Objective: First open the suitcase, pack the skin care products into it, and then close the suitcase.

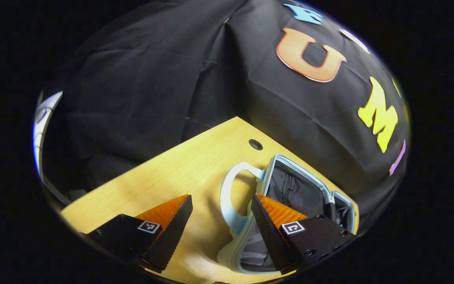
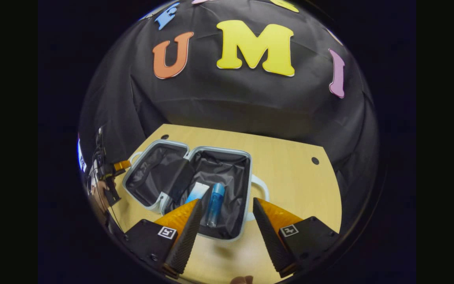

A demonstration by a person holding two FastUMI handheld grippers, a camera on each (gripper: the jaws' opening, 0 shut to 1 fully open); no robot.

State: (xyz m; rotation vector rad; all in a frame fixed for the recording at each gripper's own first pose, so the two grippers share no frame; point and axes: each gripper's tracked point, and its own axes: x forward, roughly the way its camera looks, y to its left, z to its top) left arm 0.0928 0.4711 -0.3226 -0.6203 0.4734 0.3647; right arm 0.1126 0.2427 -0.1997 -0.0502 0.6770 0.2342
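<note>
With the blue bottle [image 2: 215, 204] and tube [image 2: 197, 192] lying in the open suitcase [image 2: 246, 177] at centre frame, both the left gripper [image 1: 221, 221] and the right gripper [image 2: 227, 225] hang spread and empty, so I'd say swing the lid [image 2: 152, 173] over slowly, keeping the lining clear of the rim

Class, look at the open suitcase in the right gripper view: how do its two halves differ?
The right half holds a blue bottle and a pale tube; the left half looks bare, though a dark flap hides part of it. The right half shows a handle on its outer side; the left sits beside the left tool. Both have dark lining and pale rims.
</note>
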